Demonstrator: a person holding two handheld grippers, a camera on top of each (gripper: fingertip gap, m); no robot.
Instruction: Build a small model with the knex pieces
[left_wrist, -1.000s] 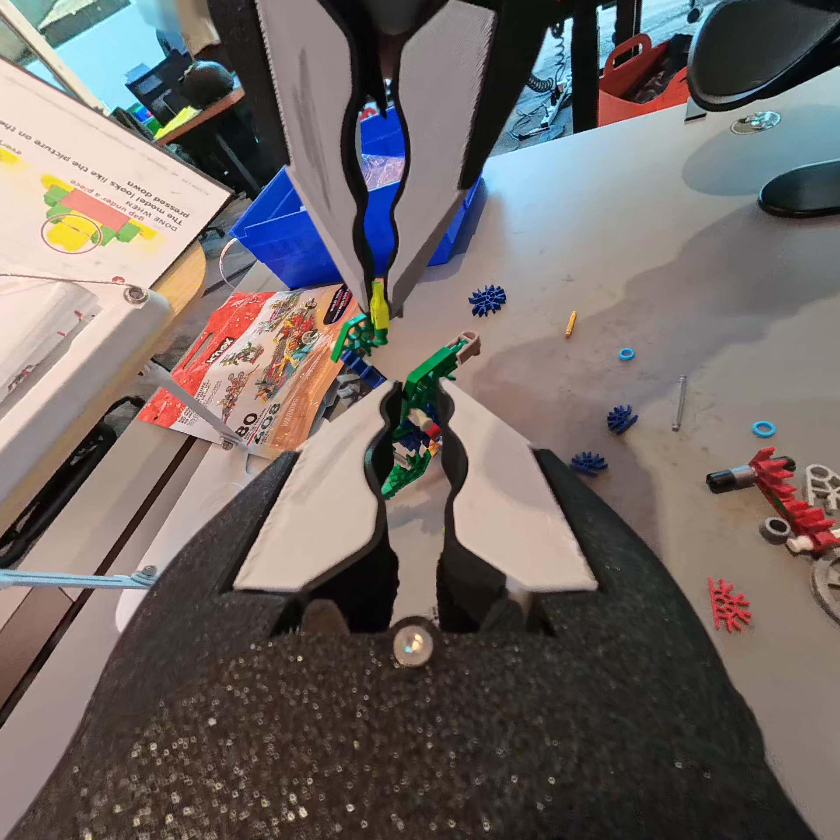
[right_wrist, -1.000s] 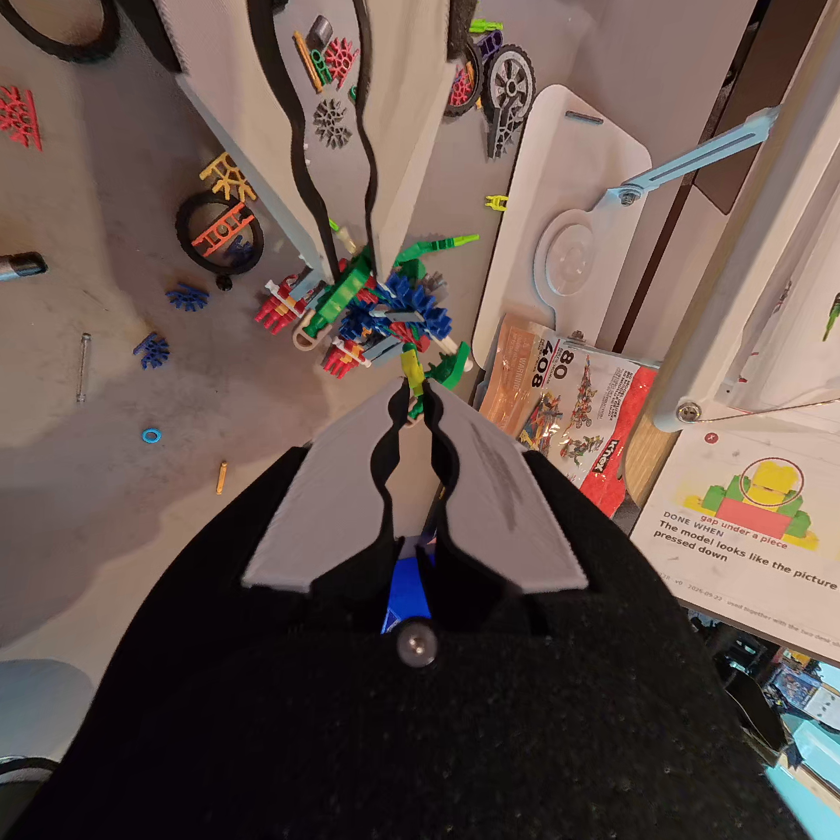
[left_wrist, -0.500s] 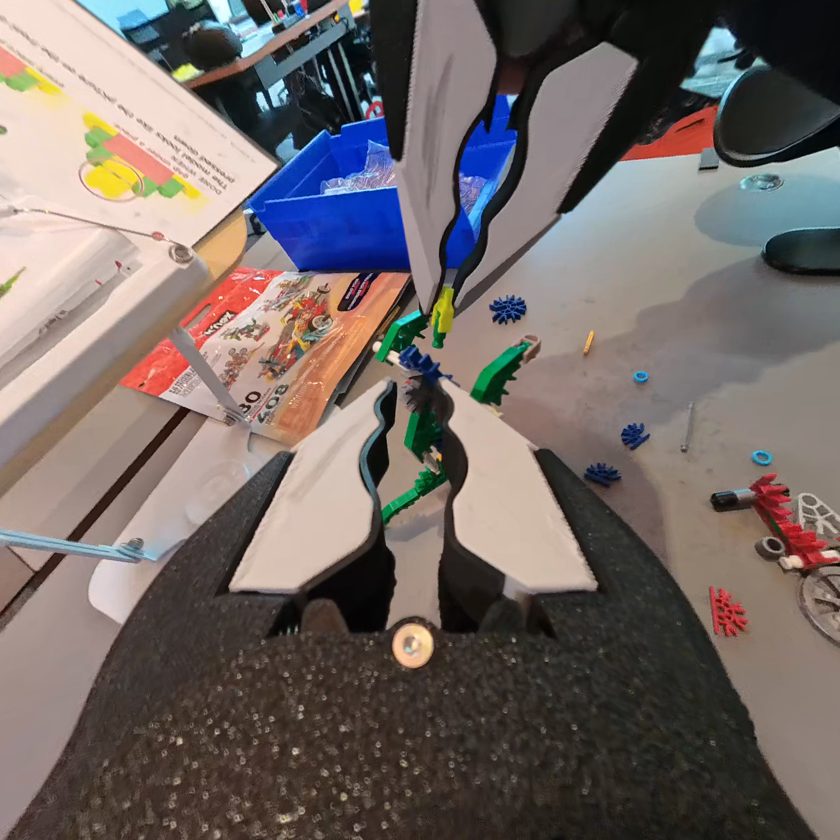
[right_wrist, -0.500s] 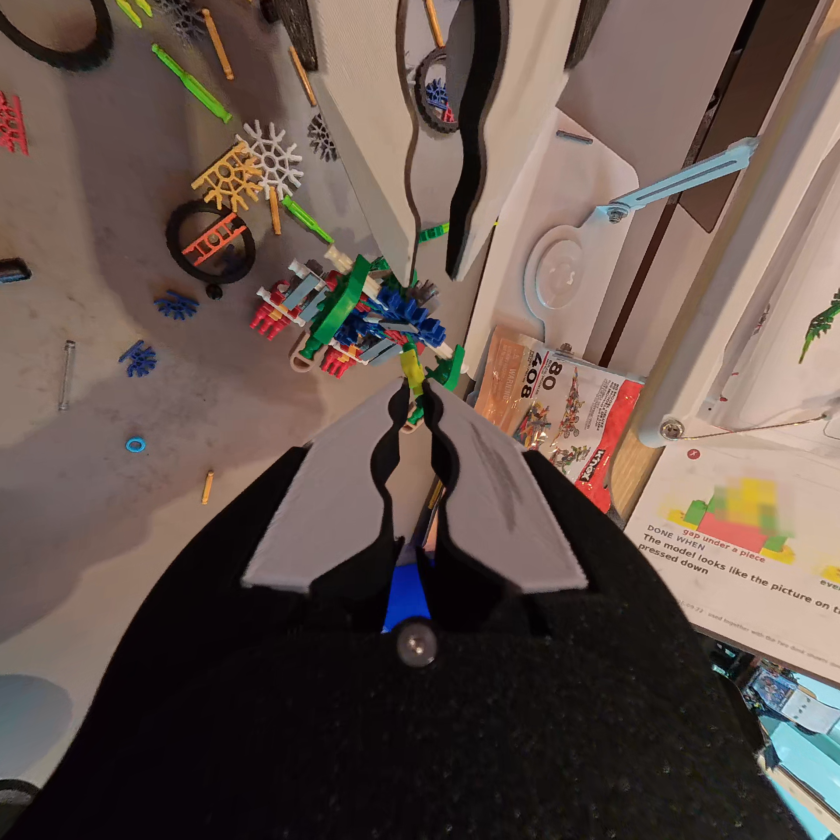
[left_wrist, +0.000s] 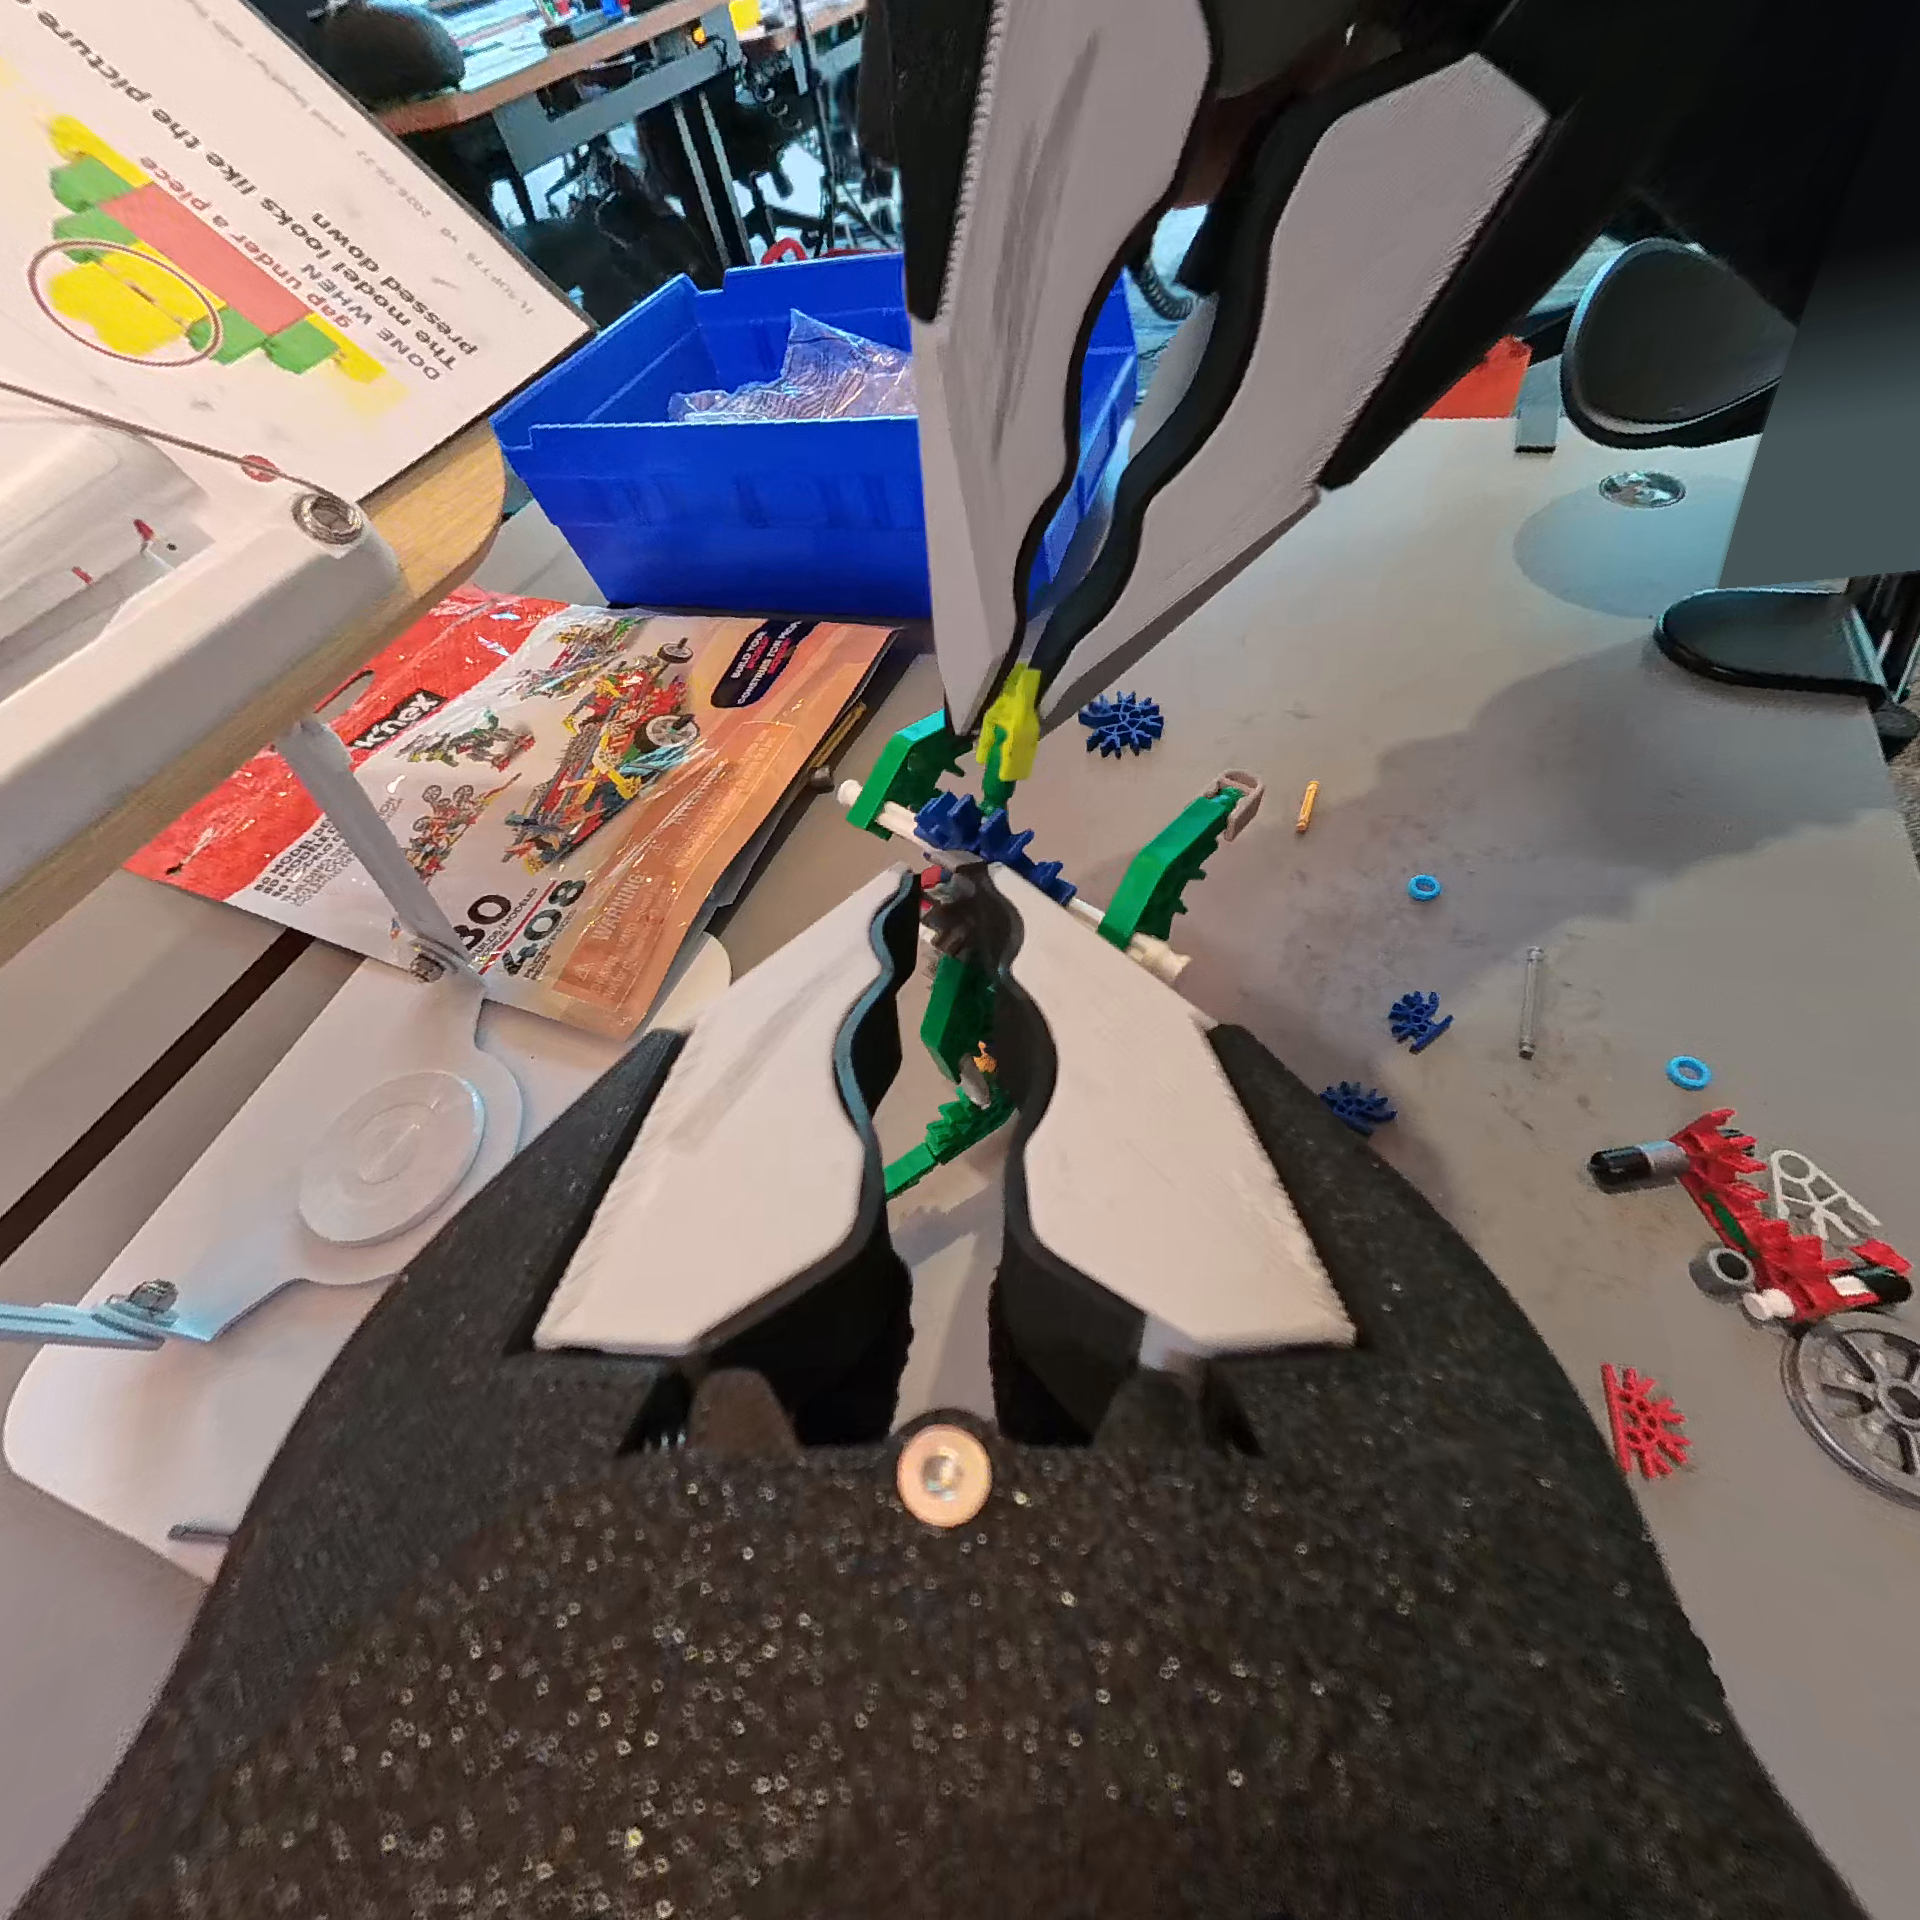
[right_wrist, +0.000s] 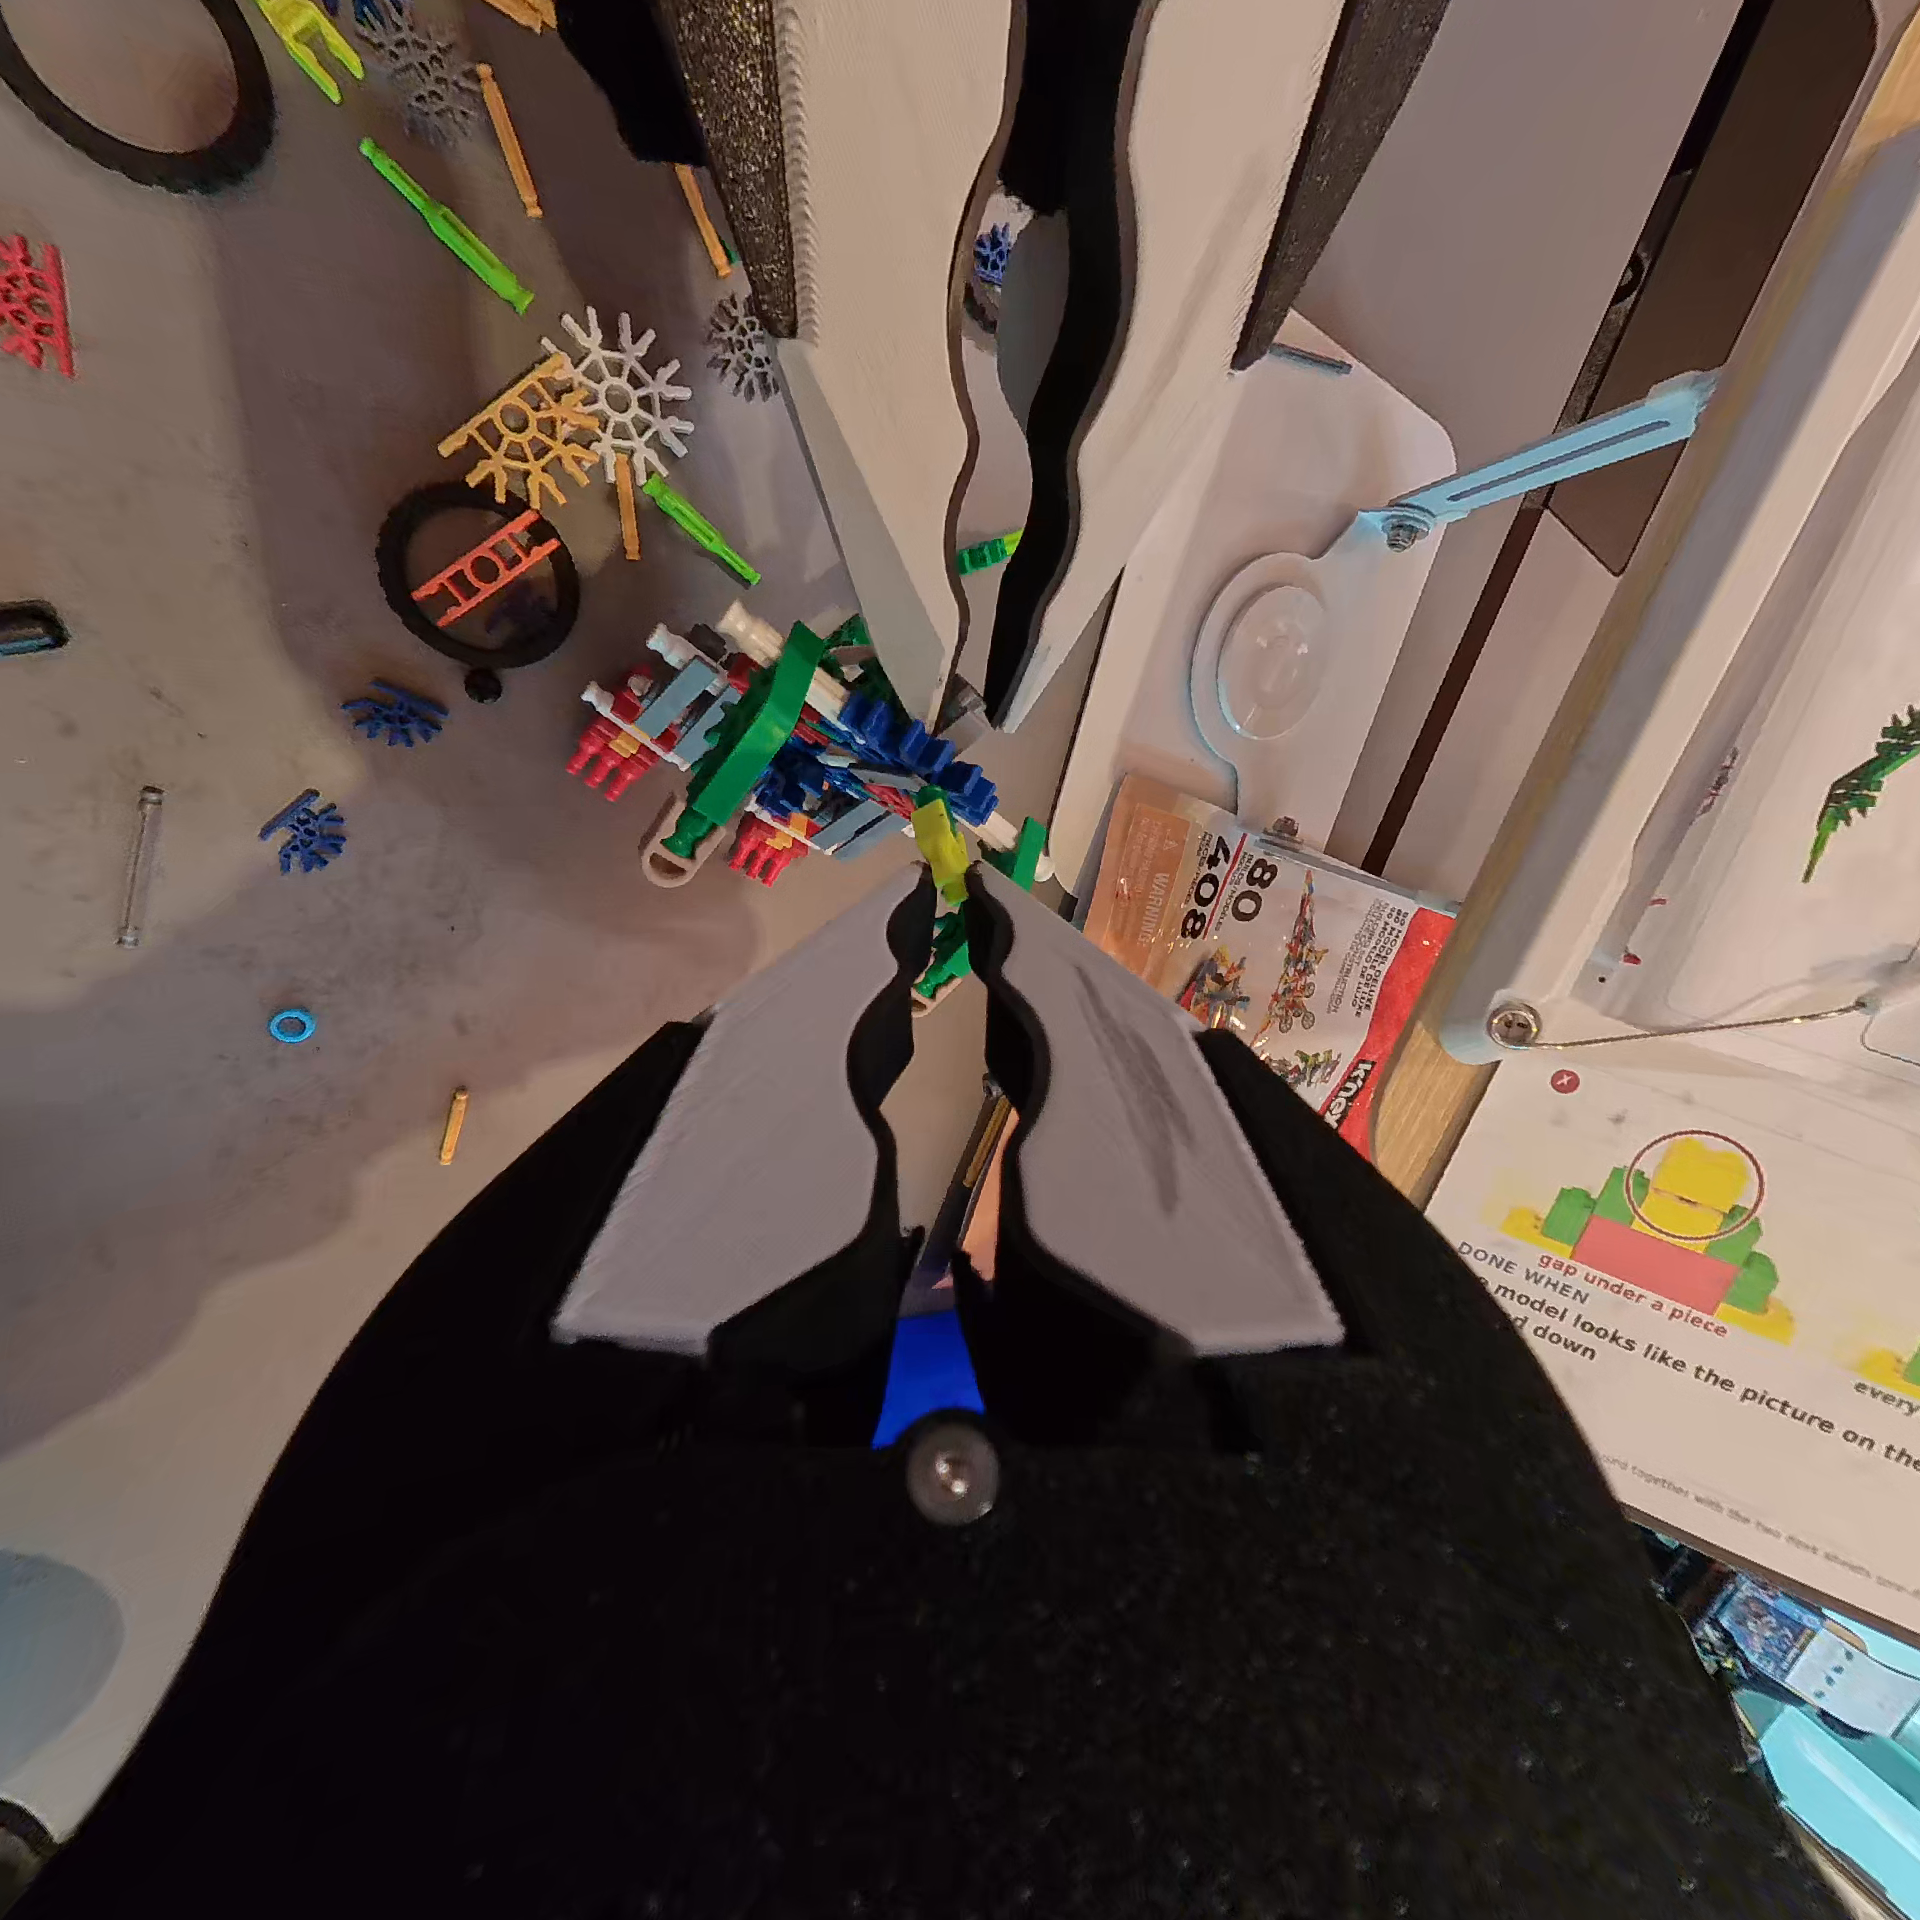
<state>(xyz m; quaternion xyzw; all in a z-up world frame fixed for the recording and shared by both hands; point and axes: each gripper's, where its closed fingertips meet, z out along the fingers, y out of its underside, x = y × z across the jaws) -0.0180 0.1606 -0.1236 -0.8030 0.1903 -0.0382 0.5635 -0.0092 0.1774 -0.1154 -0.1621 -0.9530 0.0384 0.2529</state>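
Note:
A small construction-toy model (right_wrist: 790, 758) of green, blue, red and white pieces hangs between both grippers above the grey table (right_wrist: 260, 1195). My left gripper (left_wrist: 951, 894) is shut on the model (left_wrist: 961, 997), with a green strip between its fingers. In the right wrist view it comes in from the top (right_wrist: 968, 715). My right gripper (right_wrist: 945, 883) is shut on a yellow connector (right_wrist: 938, 844) at the model's near end. In the left wrist view it comes down from above (left_wrist: 1003, 691), pinching the yellow connector (left_wrist: 1010, 727).
A blue bin (left_wrist: 727, 499) stands at the back, with a red toy packet (left_wrist: 582, 790) in front of it. A white stand base (left_wrist: 343, 1174) and an instruction sheet (left_wrist: 260, 260) are at the left. Loose pieces lie around: blue connectors (left_wrist: 1120, 722), a red assembly (left_wrist: 1766, 1236), a black tyre (right_wrist: 478, 582). The tips of both grippers are at nearly the same place. Between my left fingertips and the red assembly (left_wrist: 1766, 1236) there is roughly 20 cm.
Both grippers keep their hold. In the right wrist view the left gripper has swung to the right and the model has turned with it. The blue bin now shows more fully.

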